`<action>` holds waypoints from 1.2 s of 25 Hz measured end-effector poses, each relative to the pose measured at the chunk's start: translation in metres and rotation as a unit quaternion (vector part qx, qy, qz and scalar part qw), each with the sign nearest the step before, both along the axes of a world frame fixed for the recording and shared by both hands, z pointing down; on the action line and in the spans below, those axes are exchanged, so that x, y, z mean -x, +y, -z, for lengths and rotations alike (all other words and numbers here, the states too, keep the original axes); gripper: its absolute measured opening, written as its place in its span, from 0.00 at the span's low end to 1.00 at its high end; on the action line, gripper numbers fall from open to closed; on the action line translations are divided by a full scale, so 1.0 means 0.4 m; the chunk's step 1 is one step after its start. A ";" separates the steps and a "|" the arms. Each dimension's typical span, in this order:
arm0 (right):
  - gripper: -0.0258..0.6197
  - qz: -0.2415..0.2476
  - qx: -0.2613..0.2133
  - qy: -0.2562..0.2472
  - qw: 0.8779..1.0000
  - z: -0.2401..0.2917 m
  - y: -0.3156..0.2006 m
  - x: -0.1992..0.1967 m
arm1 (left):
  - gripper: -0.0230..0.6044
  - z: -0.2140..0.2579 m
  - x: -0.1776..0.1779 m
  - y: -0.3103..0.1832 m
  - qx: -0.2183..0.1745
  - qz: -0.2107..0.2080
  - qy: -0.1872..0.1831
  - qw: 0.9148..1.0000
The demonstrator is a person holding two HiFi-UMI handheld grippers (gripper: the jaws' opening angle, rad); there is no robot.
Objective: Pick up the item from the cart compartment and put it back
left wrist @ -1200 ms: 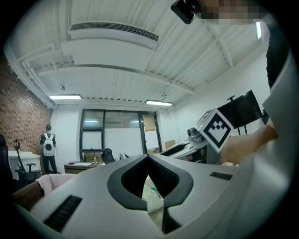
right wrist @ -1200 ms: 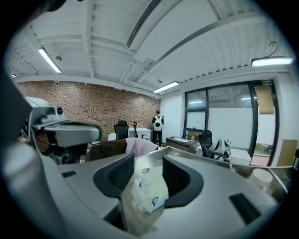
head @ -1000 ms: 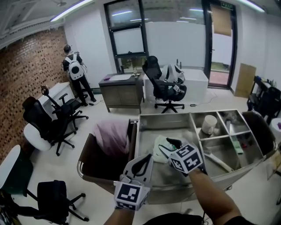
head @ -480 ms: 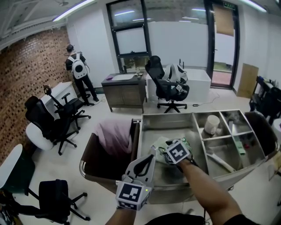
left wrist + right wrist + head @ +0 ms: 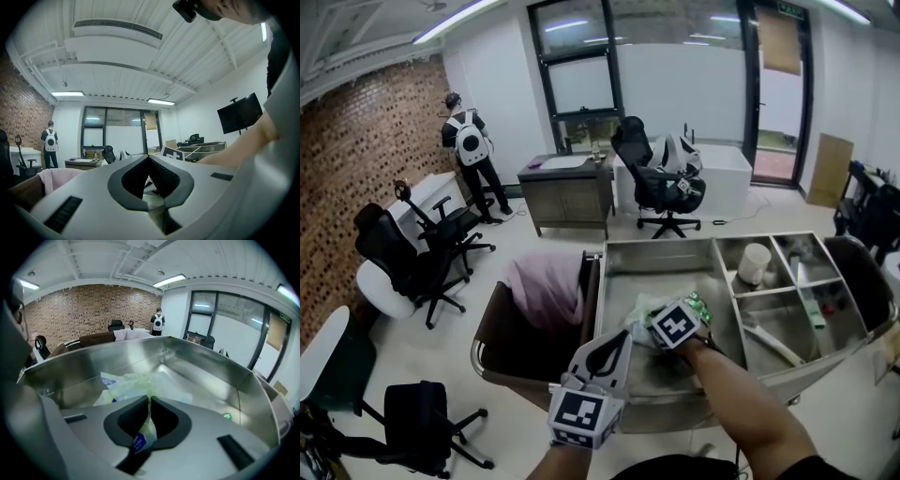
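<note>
A crumpled pale green and white plastic bag (image 5: 133, 380) with a blue label lies in the big compartment of the steel cart (image 5: 661, 258). My right gripper (image 5: 149, 400) points down into that compartment. Its jaws have just been closing and now pinch a fold of the bag between the pads. In the head view the right gripper (image 5: 649, 324) sits on the bag (image 5: 639, 307), its marker cube facing up. My left gripper (image 5: 622, 337) hovers at the cart's near edge, level, with its tips (image 5: 149, 158) together and nothing between them.
A brown bin holding pink cloth (image 5: 546, 286) stands left of the cart. The small right compartments hold a white roll (image 5: 750, 262) and a long white piece (image 5: 769, 345). A small green scrap (image 5: 227, 416) lies on the compartment floor. Office chairs and a person with a backpack (image 5: 467, 141) are far behind.
The right gripper has sunk from above the bag down into the compartment, and its open jaws have closed on the bag. The left gripper has stayed put.
</note>
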State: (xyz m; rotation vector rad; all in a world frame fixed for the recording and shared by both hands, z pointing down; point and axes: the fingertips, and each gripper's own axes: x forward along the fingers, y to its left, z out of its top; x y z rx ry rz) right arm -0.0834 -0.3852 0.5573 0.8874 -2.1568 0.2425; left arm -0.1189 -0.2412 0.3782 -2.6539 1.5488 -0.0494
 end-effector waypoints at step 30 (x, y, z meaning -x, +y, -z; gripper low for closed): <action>0.06 -0.017 -0.118 -0.226 0.967 0.402 0.118 -0.081 | 0.04 0.039 -0.025 0.040 0.000 0.008 0.006 1.000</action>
